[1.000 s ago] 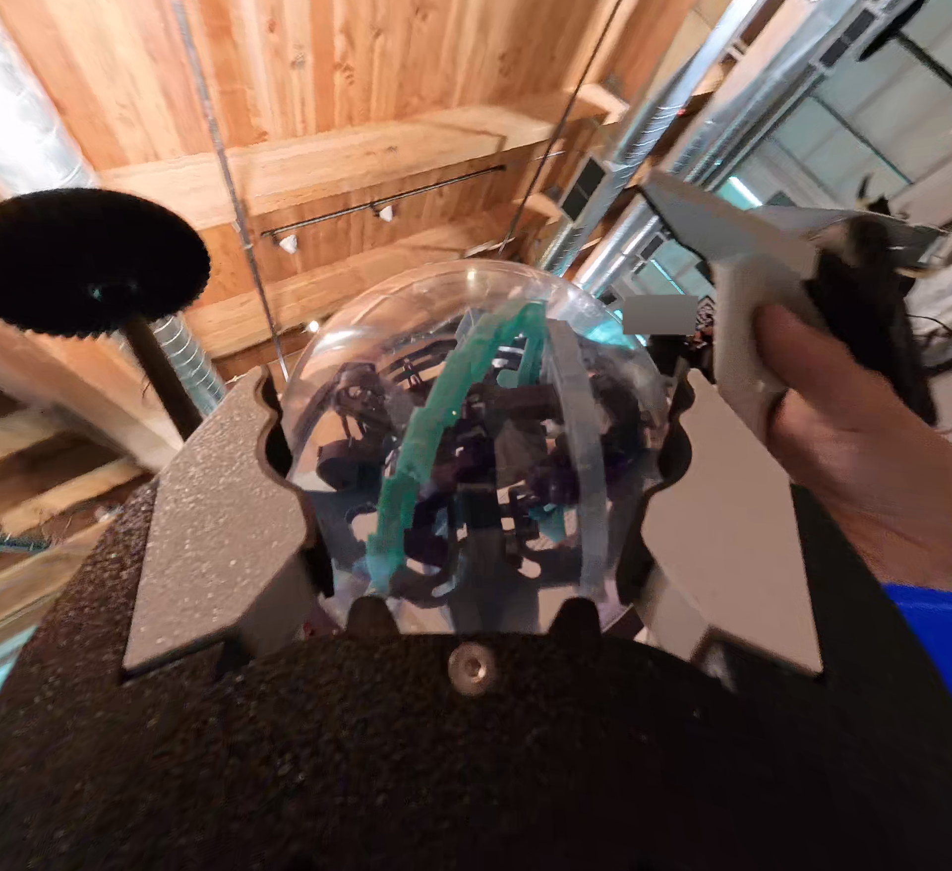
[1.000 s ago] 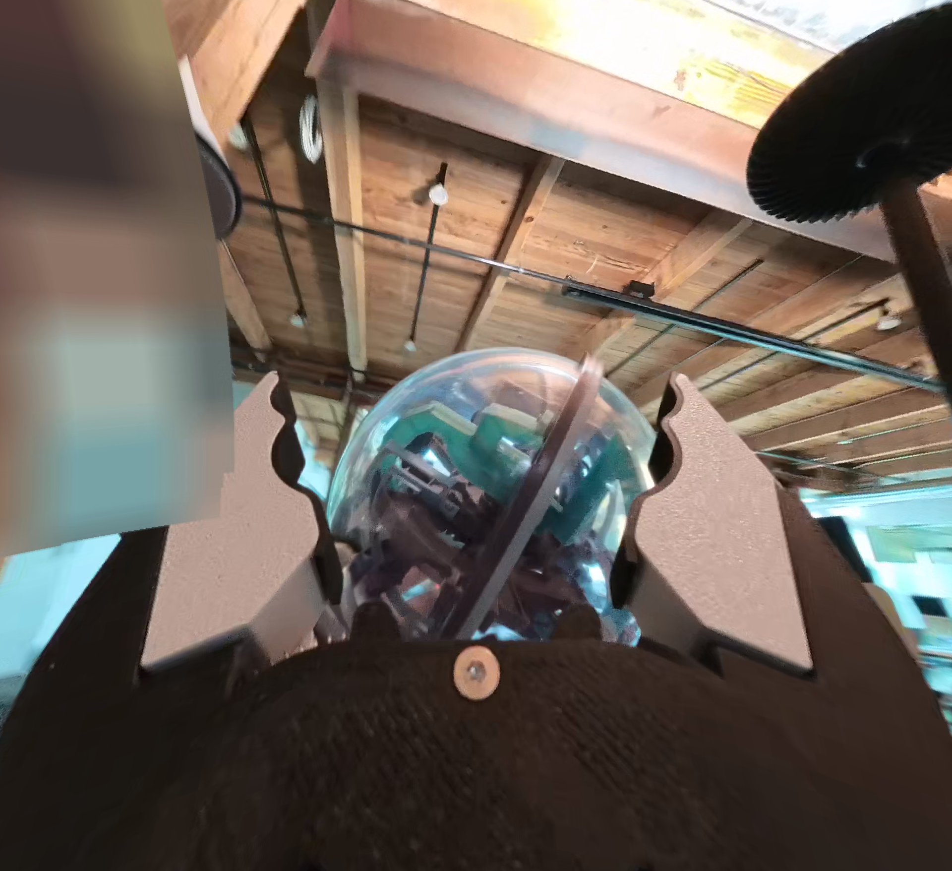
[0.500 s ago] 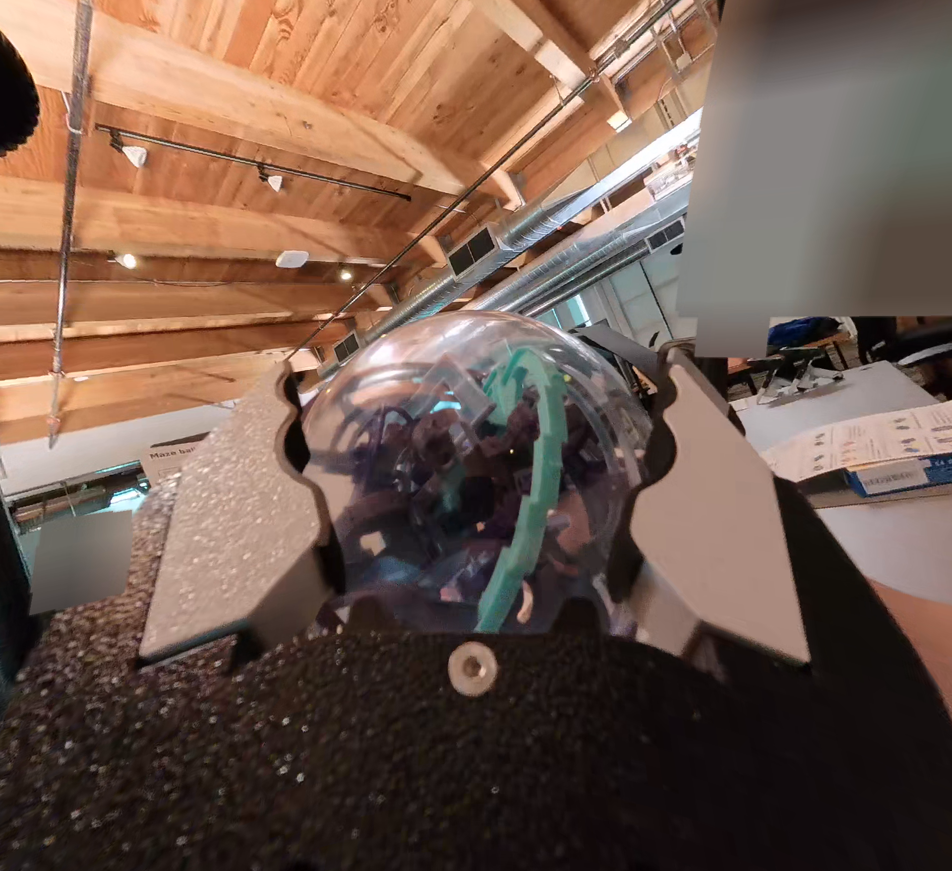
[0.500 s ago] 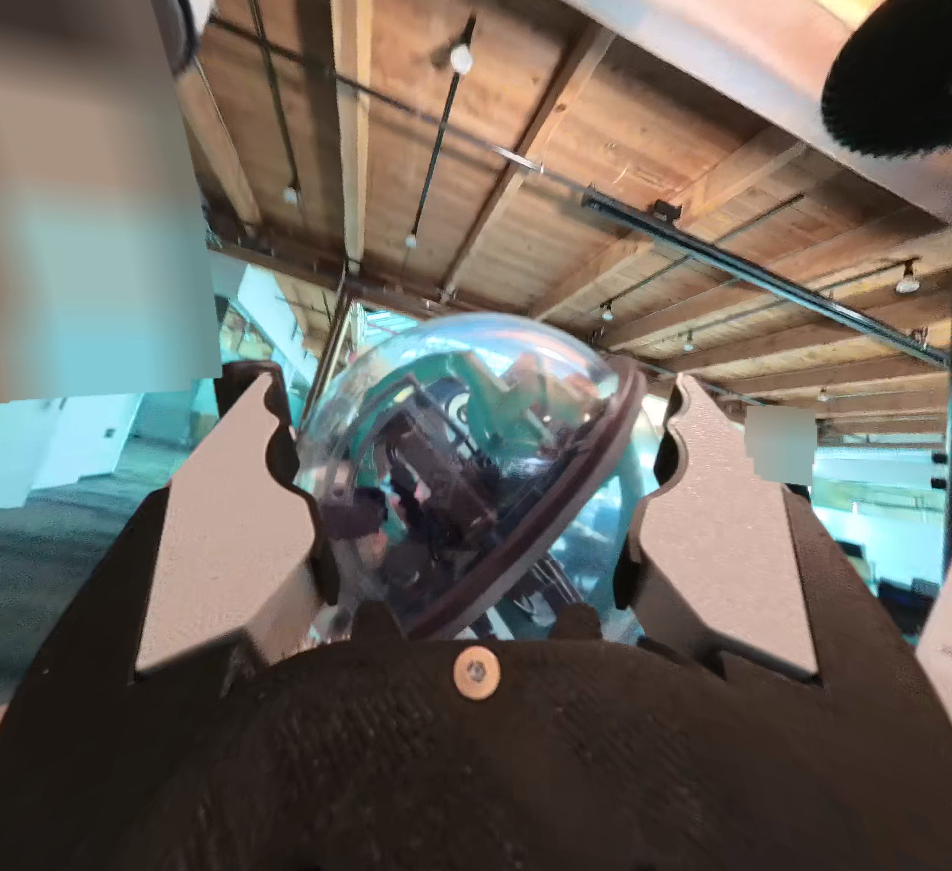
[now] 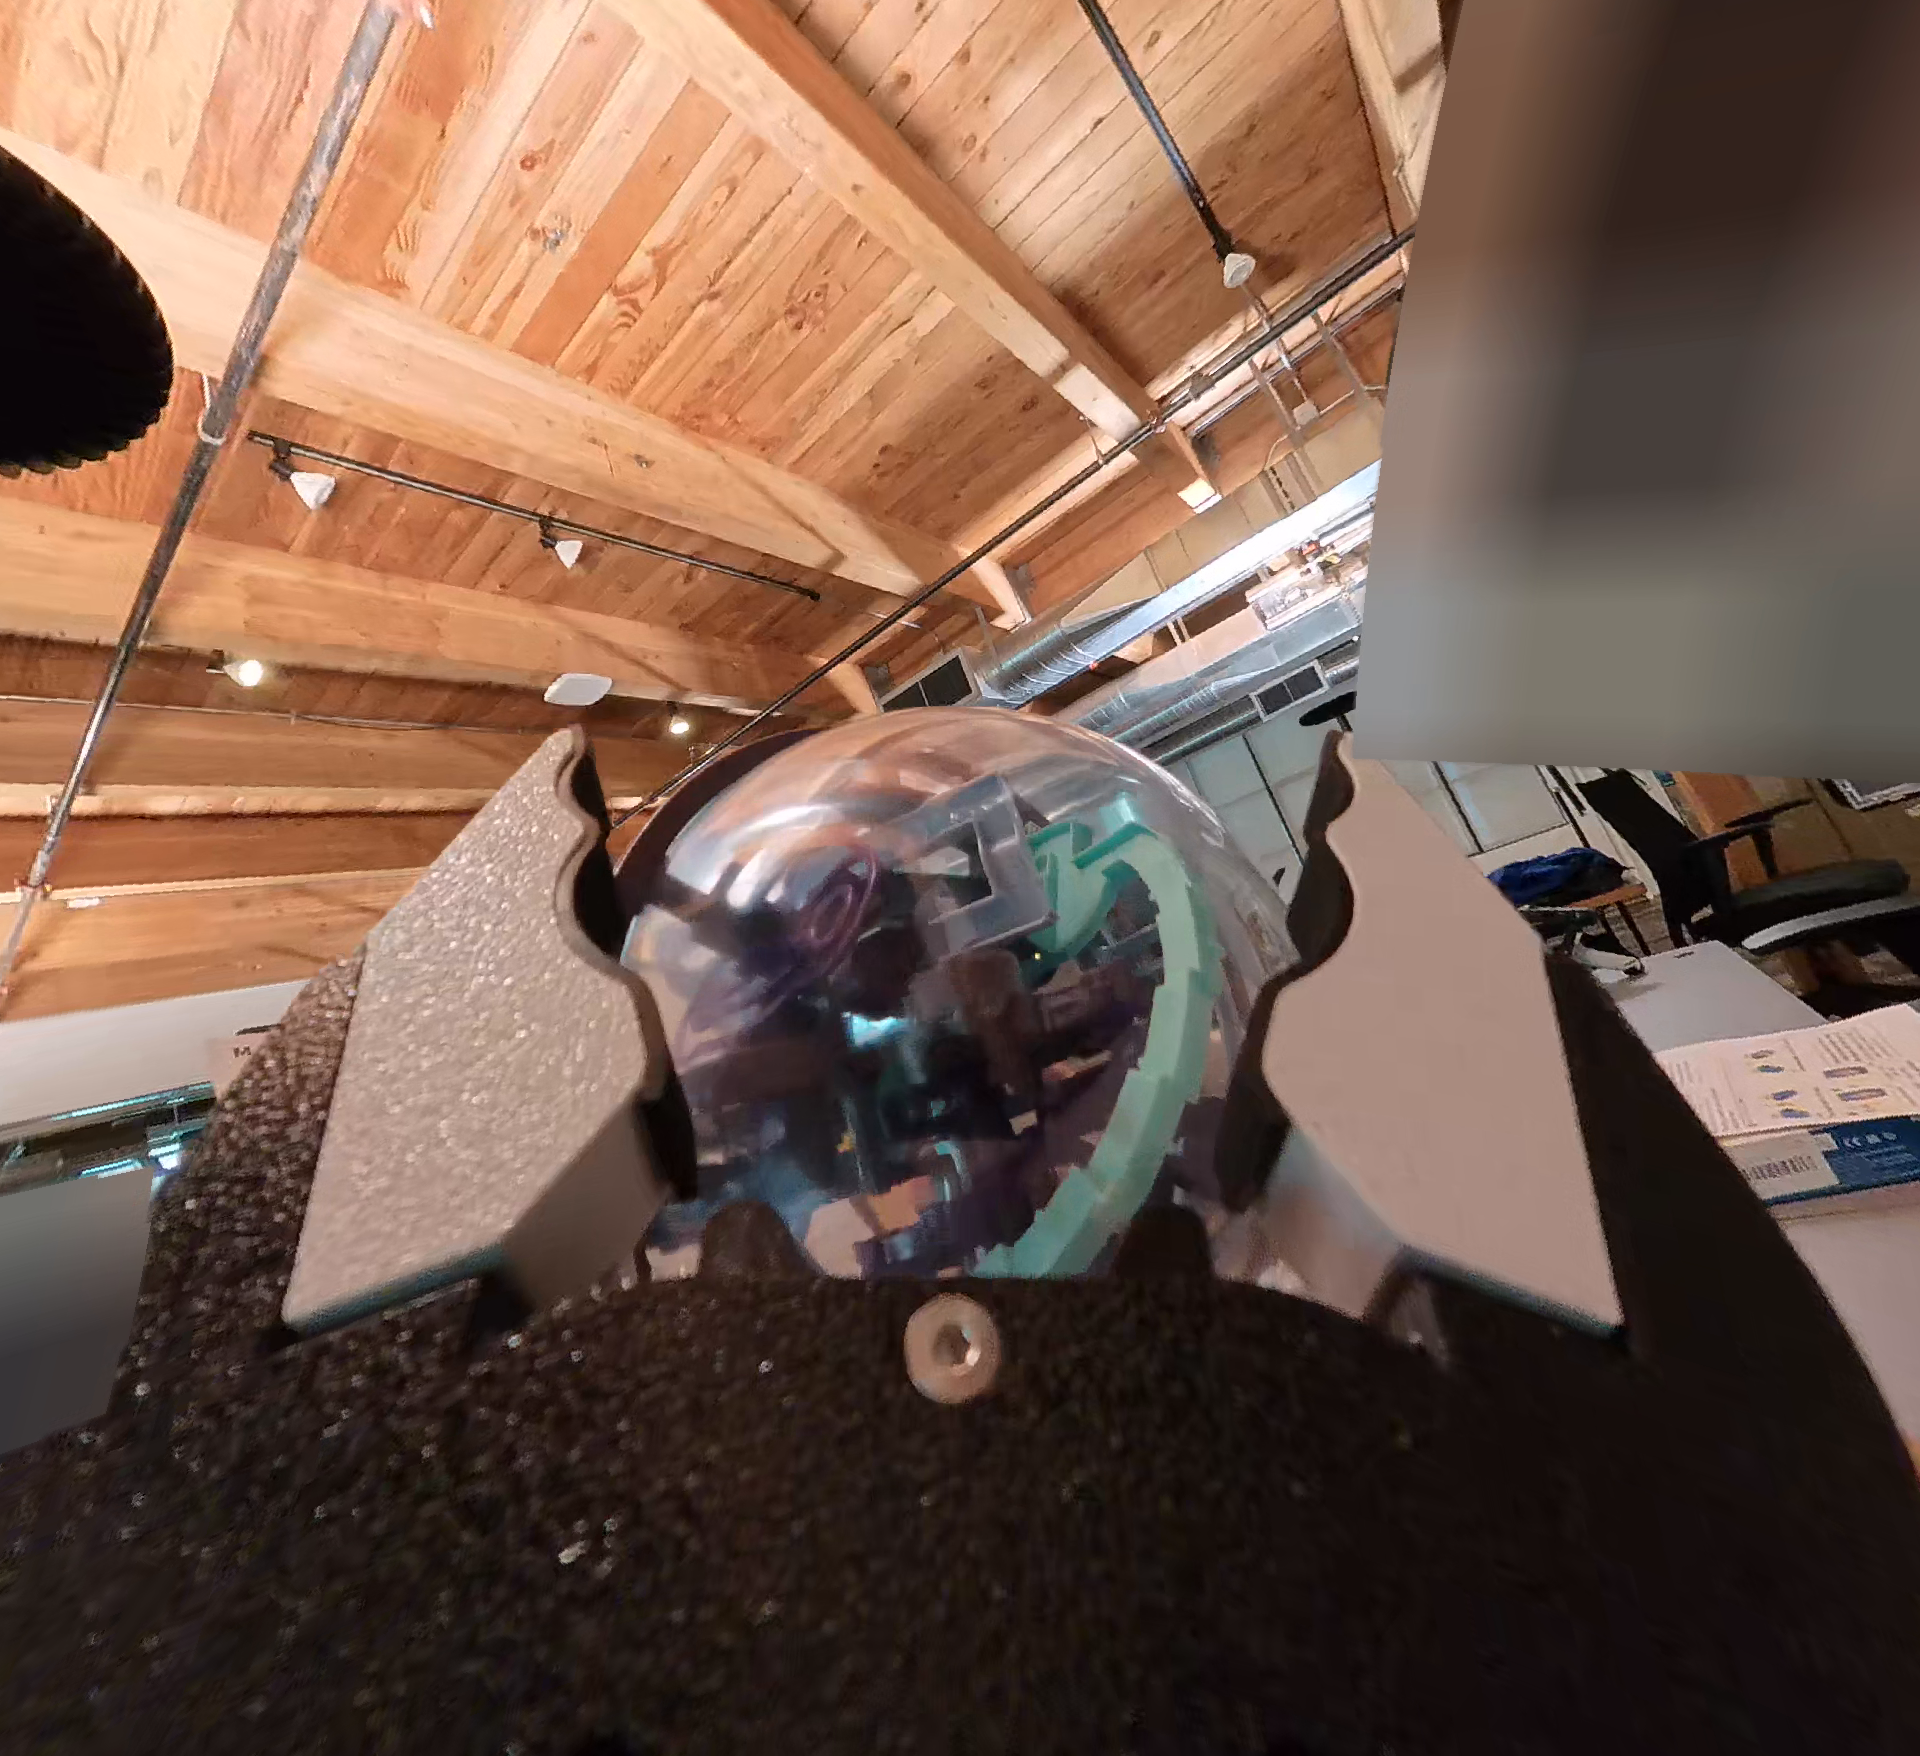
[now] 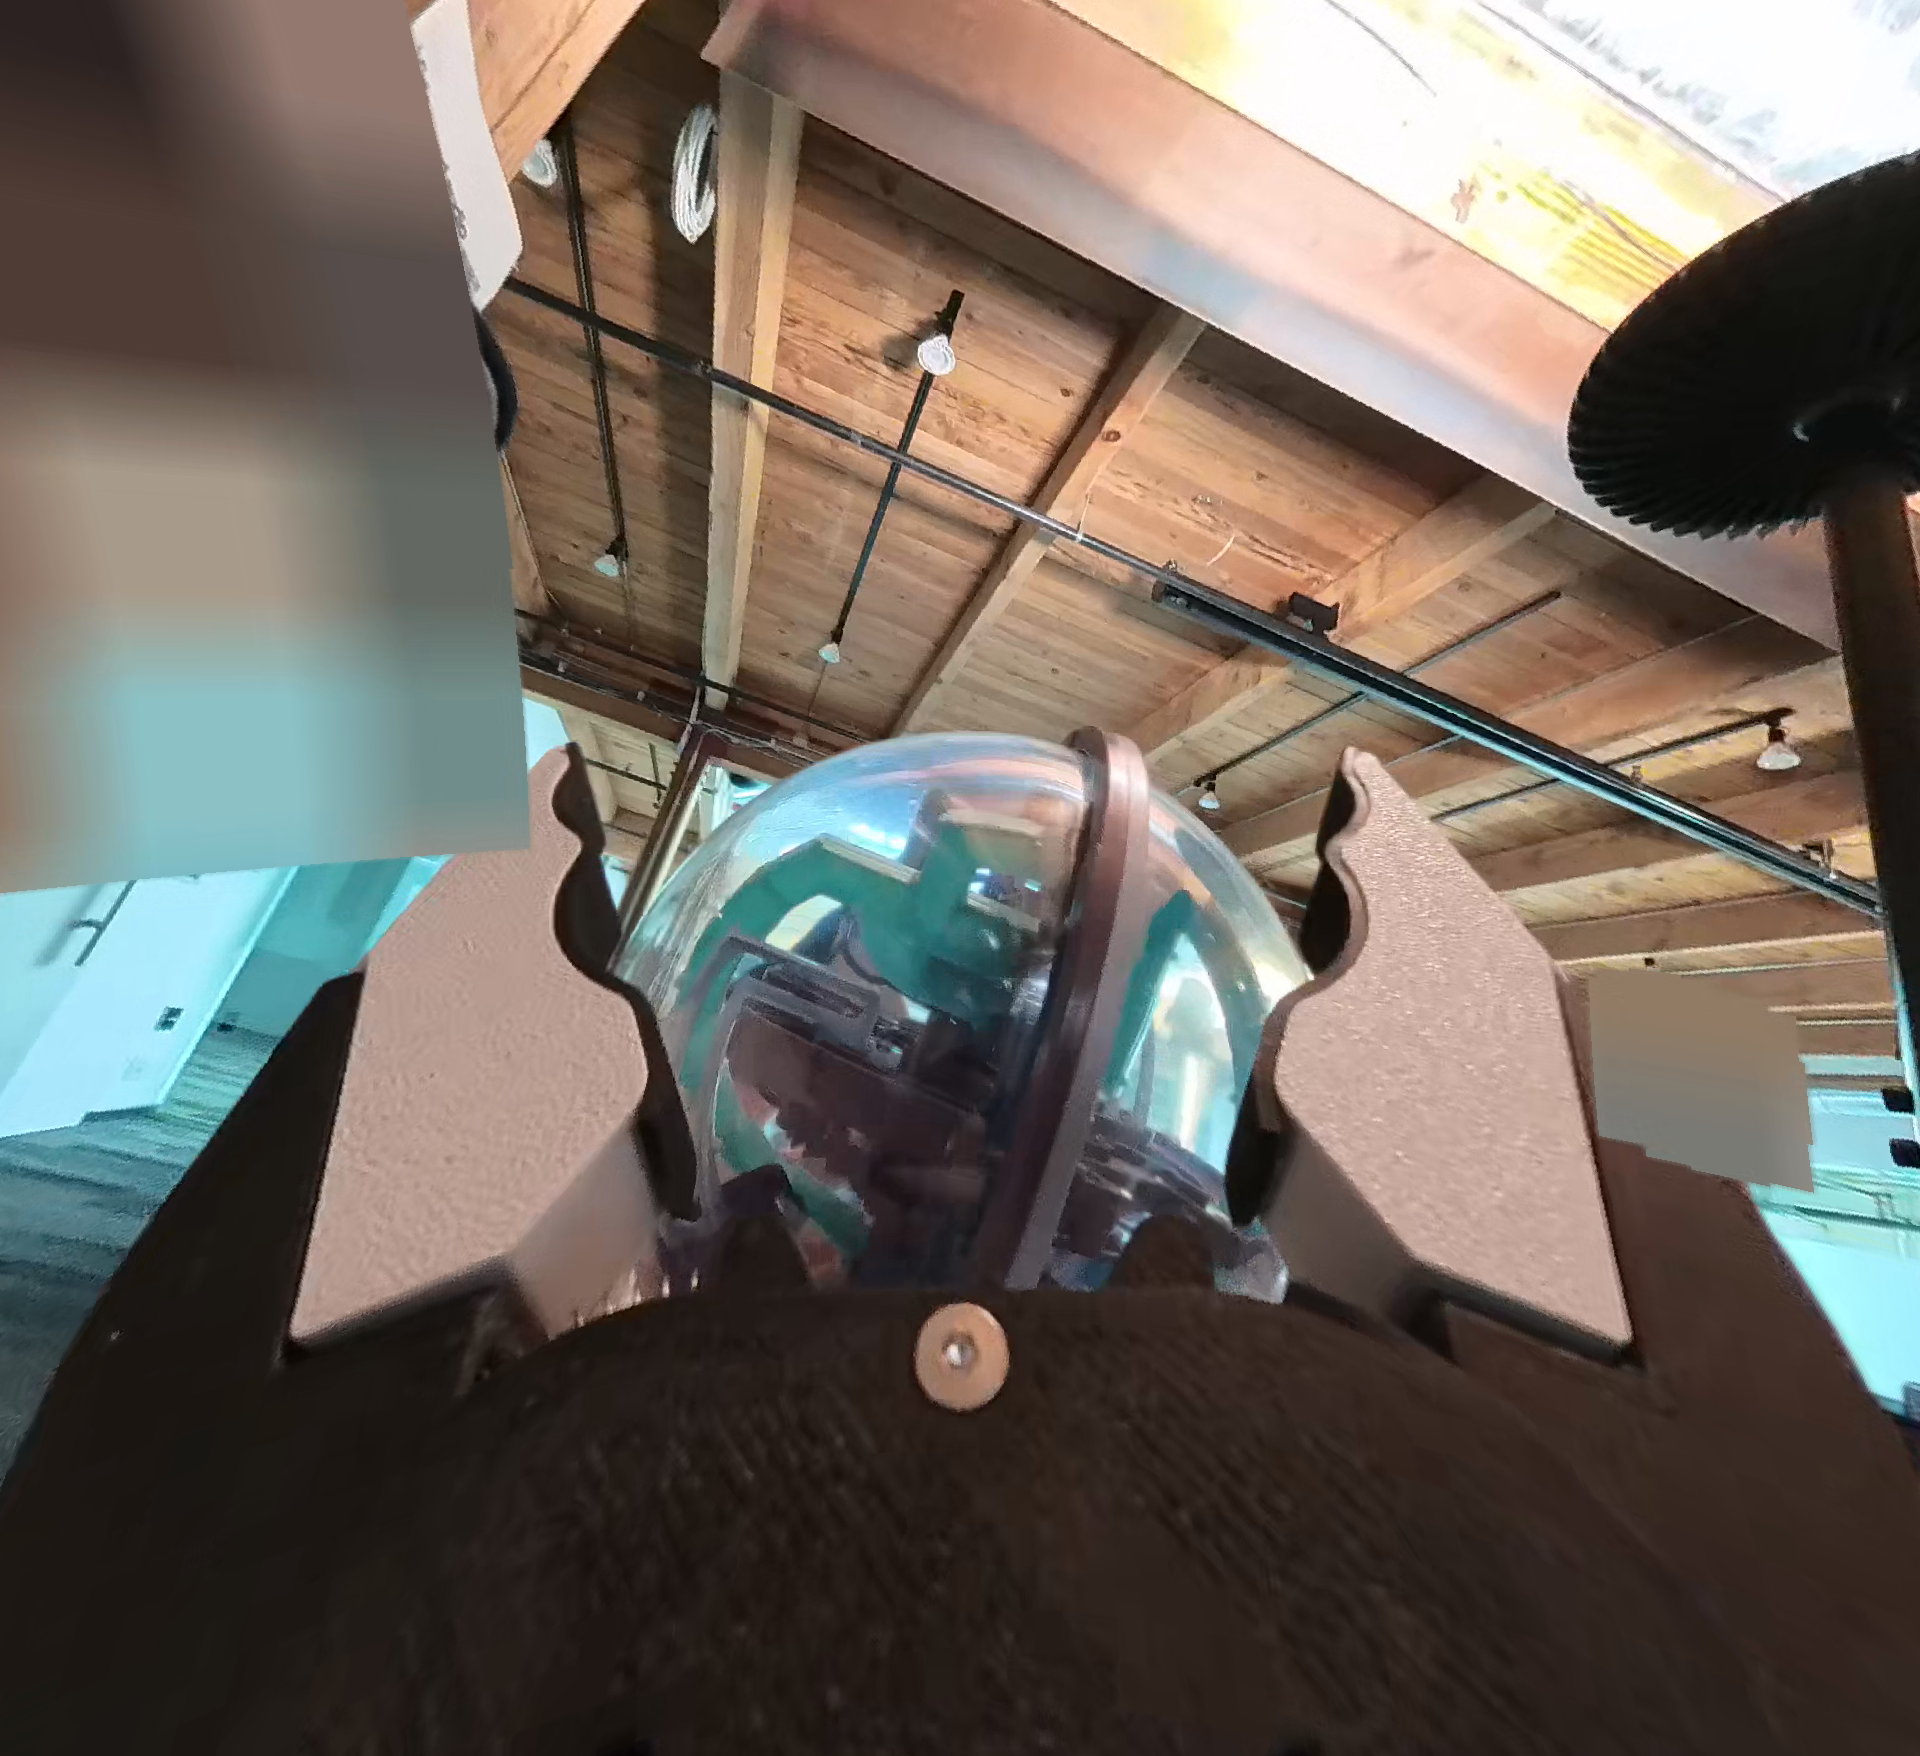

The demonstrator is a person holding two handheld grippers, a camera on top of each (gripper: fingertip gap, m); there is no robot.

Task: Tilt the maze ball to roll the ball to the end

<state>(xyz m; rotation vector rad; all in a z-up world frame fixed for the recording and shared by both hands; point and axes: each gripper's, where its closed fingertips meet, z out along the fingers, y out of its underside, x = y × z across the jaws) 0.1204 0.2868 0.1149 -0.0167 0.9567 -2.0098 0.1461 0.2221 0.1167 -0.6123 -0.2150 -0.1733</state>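
Between both grippers' fingers (image 5: 488, 1031): one maze ball (image 5: 935, 1000), held aloft.

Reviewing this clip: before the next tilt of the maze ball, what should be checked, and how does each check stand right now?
1. Left gripper fingers on both sides of the maze ball: ok.
2. Right gripper fingers on both sides of it: ok.
3. Clear shell looks intact: ok.
4. Small ball's position on the track: cannot tell.
5. Distance left to the end: cannot tell.
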